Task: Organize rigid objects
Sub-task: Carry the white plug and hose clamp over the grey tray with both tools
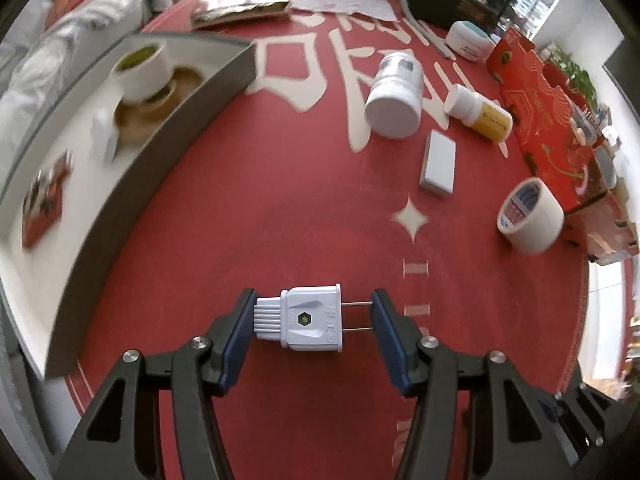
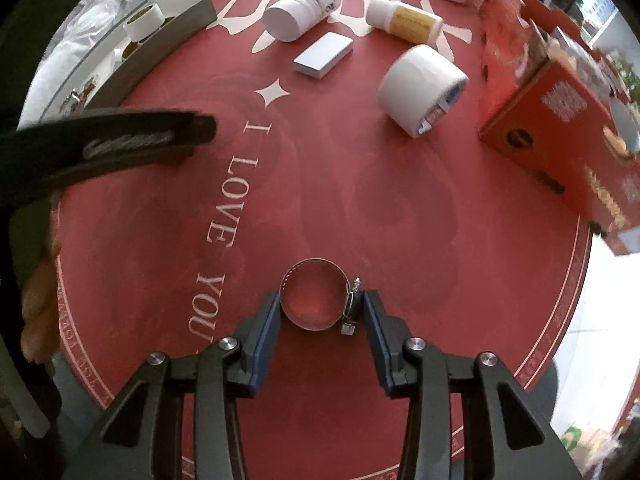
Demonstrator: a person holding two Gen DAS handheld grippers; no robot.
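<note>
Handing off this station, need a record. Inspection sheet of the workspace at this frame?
Surface: round red mat with pale lettering and a star mark.
Job's things: white plug between the left gripper's pads; metal hose clamp between the right gripper's pads; grey tray holding a tape roll and small items.
Clutter: two white bottles lying down, white block, tape roll, round tub, red carton, papers at the far edge.
Grippers: left gripper pads touch both ends of the plug; right gripper pads touch the clamp's band and screw.
Cables: nothing seen.
Surroundings: white cloth beyond the tray, window light at right.
</note>
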